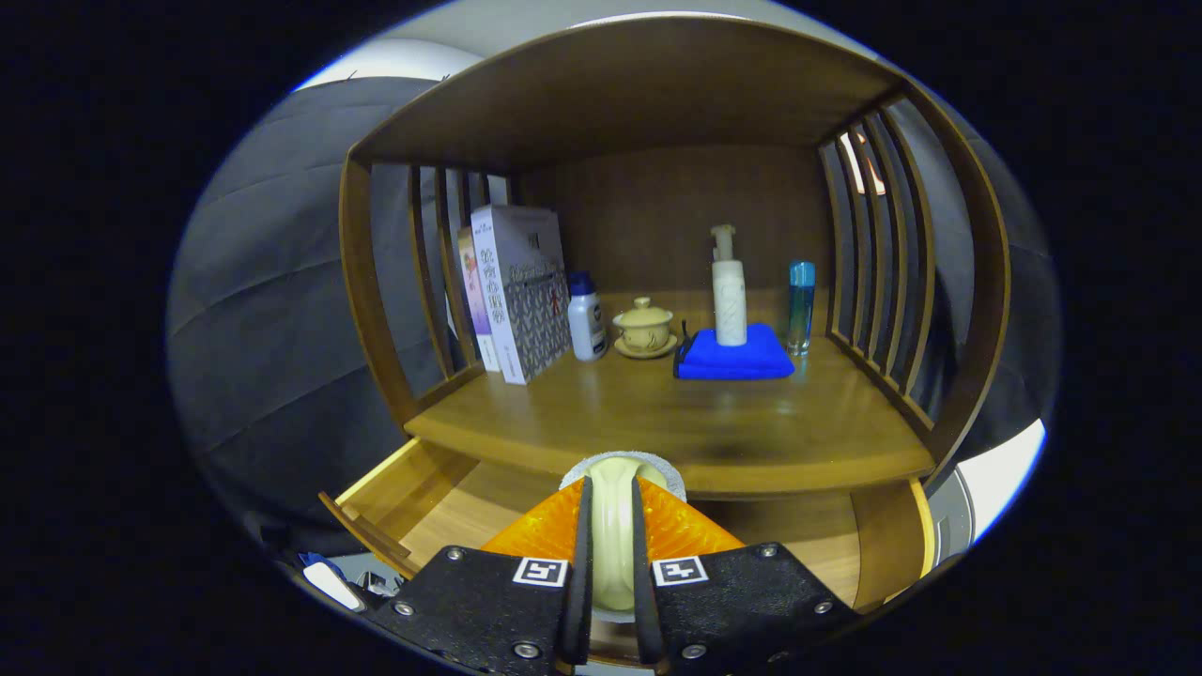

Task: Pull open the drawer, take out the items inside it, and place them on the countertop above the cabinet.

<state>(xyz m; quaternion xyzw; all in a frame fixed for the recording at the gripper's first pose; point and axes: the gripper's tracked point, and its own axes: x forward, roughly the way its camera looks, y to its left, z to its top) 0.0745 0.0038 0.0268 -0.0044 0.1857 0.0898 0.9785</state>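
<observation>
the gripper point(610, 526) has its two fingers nearly closed, pressing from both sides on a pale cream object with a rounded white edge point(615, 469), held upright between them; what kind of item it is cannot be told. under and just ahead of the fingers the drawer point(404, 488) stands pulled open, its light wooden floor bare where it shows. right above it runs the front edge of the countertop point(657, 427). farther back on that surface, left to right: upright books point(521, 291) against the slatted side, a small white bottle with a blue cap point(586, 317), a lidded tea cup on a saucer point(644, 327), a folded blue cloth point(734, 357) with a white pump bottle point(729, 286) standing on it, and a slim blue bottle point(801, 305) beside the cloth.
</observation>
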